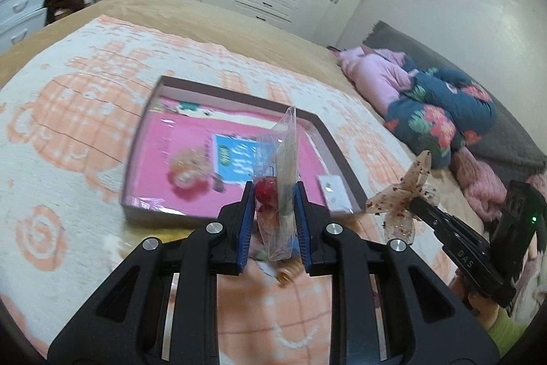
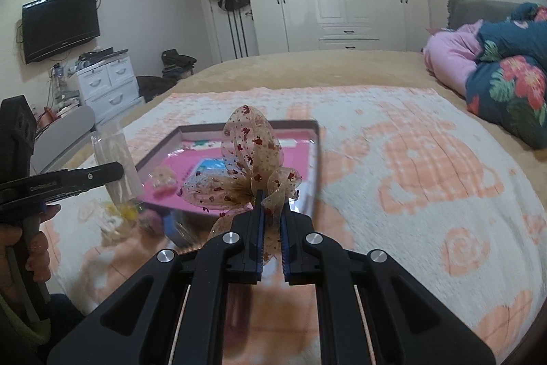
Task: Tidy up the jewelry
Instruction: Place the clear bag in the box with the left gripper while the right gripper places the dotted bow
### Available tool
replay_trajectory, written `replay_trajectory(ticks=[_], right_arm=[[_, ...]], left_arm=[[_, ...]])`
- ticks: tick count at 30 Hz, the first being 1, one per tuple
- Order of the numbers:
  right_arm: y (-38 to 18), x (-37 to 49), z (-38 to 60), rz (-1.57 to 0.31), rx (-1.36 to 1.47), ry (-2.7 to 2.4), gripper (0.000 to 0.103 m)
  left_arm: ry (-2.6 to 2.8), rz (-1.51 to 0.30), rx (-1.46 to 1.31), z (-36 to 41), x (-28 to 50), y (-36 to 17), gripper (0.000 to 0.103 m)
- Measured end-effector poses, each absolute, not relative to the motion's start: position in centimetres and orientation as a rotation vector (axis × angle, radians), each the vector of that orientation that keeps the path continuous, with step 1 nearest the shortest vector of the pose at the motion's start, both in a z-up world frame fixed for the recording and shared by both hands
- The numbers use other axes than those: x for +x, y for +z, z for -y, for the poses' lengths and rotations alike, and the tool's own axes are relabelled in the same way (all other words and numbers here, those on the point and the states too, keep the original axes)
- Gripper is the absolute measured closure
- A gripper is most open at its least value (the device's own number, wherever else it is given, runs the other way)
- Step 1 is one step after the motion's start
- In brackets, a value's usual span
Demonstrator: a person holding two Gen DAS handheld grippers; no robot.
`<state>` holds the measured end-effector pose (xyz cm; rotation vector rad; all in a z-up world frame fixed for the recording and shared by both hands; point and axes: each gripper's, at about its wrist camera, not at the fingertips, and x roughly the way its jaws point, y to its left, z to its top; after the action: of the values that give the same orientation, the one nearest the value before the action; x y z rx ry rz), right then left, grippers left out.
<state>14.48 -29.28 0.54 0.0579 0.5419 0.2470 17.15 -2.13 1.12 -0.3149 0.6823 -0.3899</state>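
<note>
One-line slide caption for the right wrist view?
Right gripper shut on sheer beige red-speckled ribbon bow above pink-lined tray.

I note matt black plastic on the left gripper point(image 1: 275, 190), with ribbed blue pads and bright metal pivot bolts; the right gripper point(image 2: 271, 204) looks the same. Between the left pads I see a clear, glossy plastic bag point(image 1: 278, 180) (creased, shiny at its edges). The bow point(image 2: 246, 170) is sheer, gauzy ribbon flecked with red glitter. The blanket point(image 2: 410, 166) reads as coarse, nubby woven cloth. The tray point(image 1: 336, 139) has a matt card rim and pink lining
</note>
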Motion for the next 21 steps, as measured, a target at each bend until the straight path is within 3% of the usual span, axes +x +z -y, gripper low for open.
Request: replay_trajectory(ticks=[9,21], right_arm=[[1.2,18.0,26.5,-0.538,0.029,0.27,0.095],[0.2,22.9,26.9,-0.596,0.005,0.2,0.095]], left_arm=[[-0.341,-0.671,-0.381,-0.4,19.8,1.4,0.088],[-0.381,-0.727,-0.42,2.0,23.8,-0.6,0.088]])
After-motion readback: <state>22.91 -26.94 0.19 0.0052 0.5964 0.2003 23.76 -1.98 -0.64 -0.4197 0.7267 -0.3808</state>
